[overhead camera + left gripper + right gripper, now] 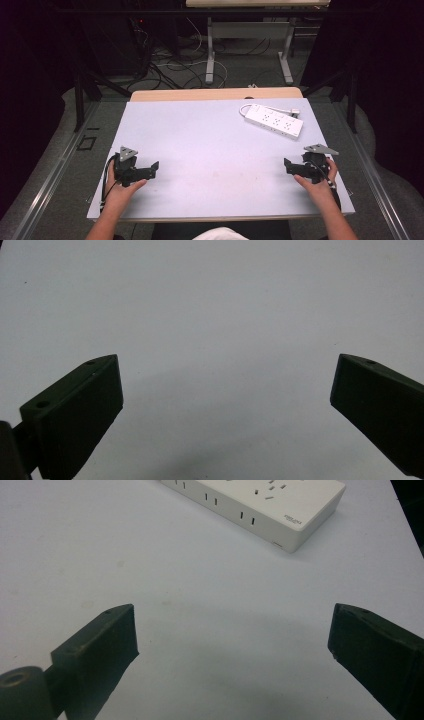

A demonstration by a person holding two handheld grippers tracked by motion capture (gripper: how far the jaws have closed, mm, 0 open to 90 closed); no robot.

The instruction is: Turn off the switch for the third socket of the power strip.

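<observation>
The left claw point(156, 165) rested low over the desk point(210, 145) near its left front edge, held in the person's left hand point(121, 191), its tip pointing toward the middle of the desk. In the left gripper view its two black jaws stood wide apart, open, with nothing between them but bare pale desk surface point(215, 315).

The right claw point(286, 163) sat near the right front edge, held in the right hand point(316, 185), pointing inward toward the left claw. The two claws were well apart, with open desk between them. In the right gripper view the jaws of the right claw point(232, 640) were spread wide as well, empty, gripping nothing.

The power strip point(273, 120) lay flat on the desk at the far right, white, with its sockets facing up and set at a slant to the desk's edges. A white cord point(248, 106) looped from its far end, ending at a plug point(295, 113) beside the strip. The strip was beyond the right claw and clear of it, touched by neither claw. In the right gripper view the strip's near end point(280, 505) showed at the top, ahead of the open jaws and apart from them.
</observation>
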